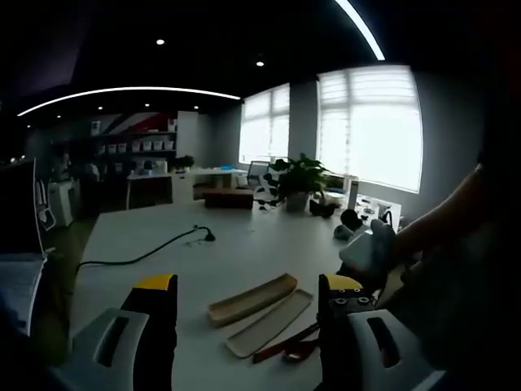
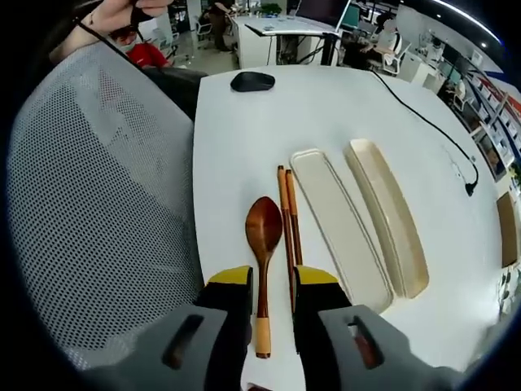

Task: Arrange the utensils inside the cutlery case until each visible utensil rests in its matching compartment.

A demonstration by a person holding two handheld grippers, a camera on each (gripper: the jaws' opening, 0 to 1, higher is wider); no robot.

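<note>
Right gripper (image 2: 273, 305) is hovering over the wooden spoon (image 2: 264, 244), jaws narrowly parted and straddling the spoon's handle; can't tell if they're touching it. Chopsticks (image 2: 288, 232) are lying just right of the spoon, beside the case lid (image 2: 342, 232); the case tray (image 2: 389, 216) is sitting further right, all on the white table (image 2: 326, 114). Left gripper (image 1: 248, 318) is hanging wide open, holding nothing, with tray (image 1: 252, 299) and lid (image 1: 269, 324) lying ahead between its jaws.
</note>
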